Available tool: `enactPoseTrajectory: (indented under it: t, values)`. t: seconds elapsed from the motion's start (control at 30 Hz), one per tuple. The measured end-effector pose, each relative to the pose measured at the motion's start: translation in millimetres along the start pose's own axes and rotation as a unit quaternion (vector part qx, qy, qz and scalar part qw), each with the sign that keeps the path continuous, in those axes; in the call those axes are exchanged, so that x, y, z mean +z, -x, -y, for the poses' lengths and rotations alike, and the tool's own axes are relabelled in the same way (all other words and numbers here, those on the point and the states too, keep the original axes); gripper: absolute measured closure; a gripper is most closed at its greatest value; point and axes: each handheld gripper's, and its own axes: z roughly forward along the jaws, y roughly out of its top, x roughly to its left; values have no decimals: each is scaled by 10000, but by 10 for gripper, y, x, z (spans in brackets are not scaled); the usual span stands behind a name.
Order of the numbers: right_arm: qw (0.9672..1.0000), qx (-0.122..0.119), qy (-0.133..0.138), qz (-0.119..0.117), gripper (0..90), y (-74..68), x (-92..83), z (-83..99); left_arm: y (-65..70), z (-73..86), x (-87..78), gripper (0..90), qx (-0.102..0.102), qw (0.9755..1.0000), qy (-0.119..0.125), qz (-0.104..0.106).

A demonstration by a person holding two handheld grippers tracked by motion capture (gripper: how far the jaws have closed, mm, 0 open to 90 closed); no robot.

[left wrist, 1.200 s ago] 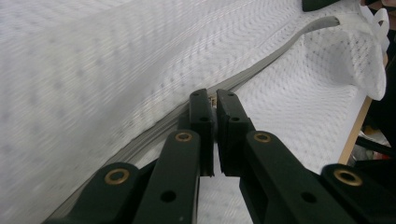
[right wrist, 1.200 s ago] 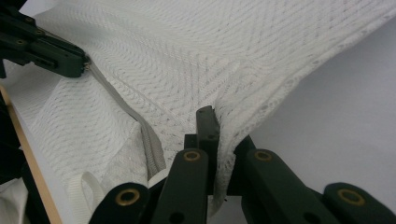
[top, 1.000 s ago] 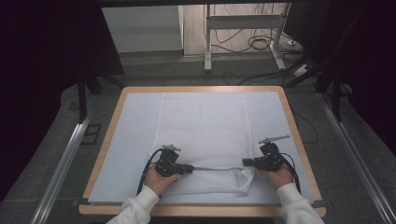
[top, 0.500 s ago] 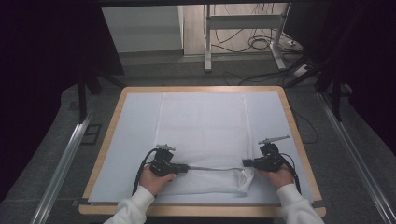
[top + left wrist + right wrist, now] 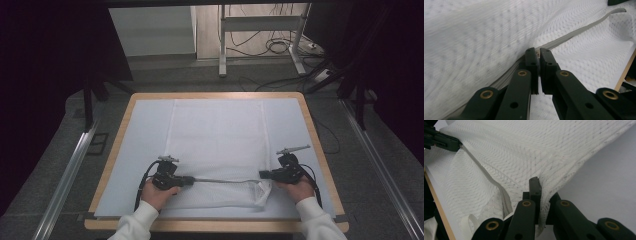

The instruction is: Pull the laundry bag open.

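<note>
Gripping from the left, the left gripper (image 5: 192,180) is pinching the grey zipper (image 5: 220,180) of a white mesh bag (image 5: 218,145), its jaws clamped together on the zipper's line, as the left gripper view (image 5: 538,56) is showing at close range. That zipper is running as a thin, level line across the near part of the bag toward the other hand. The bag itself is lying flat and spread out on a pale sheet (image 5: 145,135) that is covering the wooden-edged table (image 5: 116,150), near the middle and reaching down to the front edge.

Further right, the right gripper (image 5: 264,175) is holding the bag's near right corner, jaws pressing shut on a fold of the mesh fabric; the right gripper view (image 5: 541,185) is showing the mesh caught between them, with the zipper (image 5: 486,178) trailing off toward the left gripper (image 5: 441,141) at upper left. Both hands are resting low by the table's front edge, well apart.
</note>
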Motion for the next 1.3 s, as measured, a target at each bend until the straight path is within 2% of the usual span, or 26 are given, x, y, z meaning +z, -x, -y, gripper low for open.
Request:
enactPoseTrajectory:
  t: [0.2, 0.6, 0.93, 1.1, 1.3]
  values:
    - [10000, -6, -26, 8, 878, 2, -1, -1, -45, 26, -54, 872, -83, 10000, 33, 37]
    - [10000, -11, 1, 29, 878, 1, -1, 2, -109, 56, -139, 871, -164, 9998, 103, -67]
    - [10000, -17, -3, 26, 878, -2, 1, 3, -157, 86, -205, 871, -178, 9998, 101, -77]
    - [10000, -27, -21, 37, 878, -2, 6, 4, -179, 99, -257, 871, -178, 9996, 142, -167]
    - [10000, -34, -20, 42, 878, -3, 4, 4, -231, 133, -308, 872, -247, 9995, 164, -118]
